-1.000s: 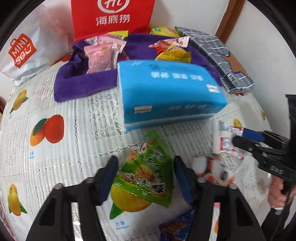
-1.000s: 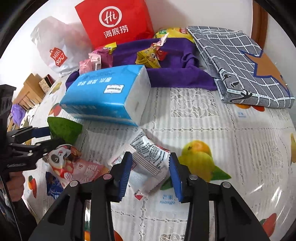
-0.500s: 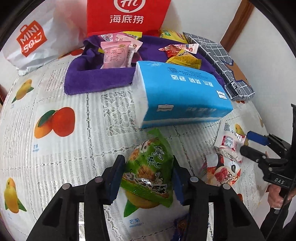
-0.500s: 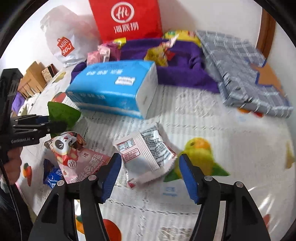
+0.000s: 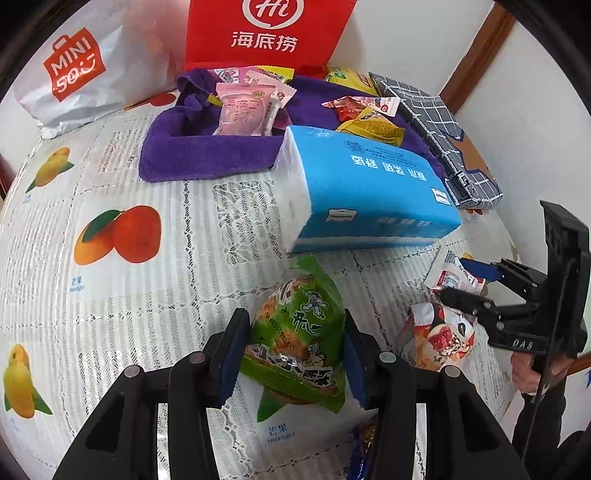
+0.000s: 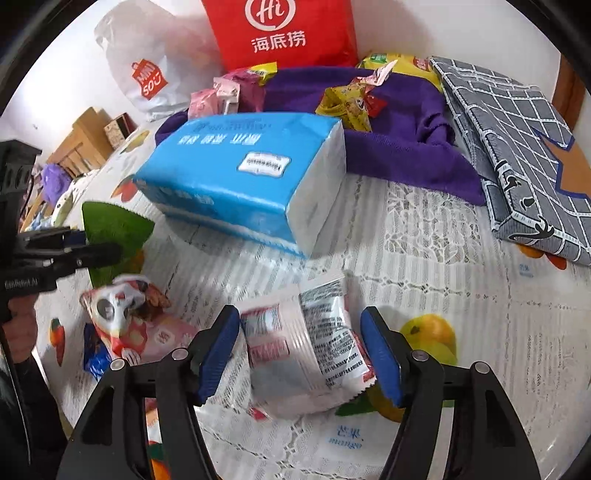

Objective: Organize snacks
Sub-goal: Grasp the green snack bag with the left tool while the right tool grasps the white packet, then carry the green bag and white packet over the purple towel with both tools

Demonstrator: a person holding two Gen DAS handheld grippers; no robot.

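The left hand-held gripper (image 5: 291, 347) has its blue pads pressed against both sides of a green snack packet (image 5: 295, 339), which bulges between them over the tabletop (image 5: 147, 295) and its fruit-printed lace cloth. The right hand-held gripper (image 6: 301, 354) stands around a white snack packet (image 6: 306, 343) with red labels and small black print; its jaws are opening, the pads stand clear of the wrapper on either side, and the packet lies flat on the cloth — between the fingers but not gripped. Just to the left of it in the right wrist view lies a panda-print snack packet (image 6: 125, 317), with a small blue wrapper (image 6: 94, 360) at its lower edge. Behind the packets a blue tissue pack (image 5: 365, 188) lies on its side, and behind that a purple towel (image 5: 207, 155) holds more snacks: pink wrapped pieces (image 5: 243, 110) at its left and yellow and red ones (image 5: 369, 118) at its right. A grey checked cloth (image 6: 517, 147) lies folded beside the towel's right end. A red bag (image 5: 266, 33) and a white Miniso bag (image 5: 81, 74) stand against the wall at the back.
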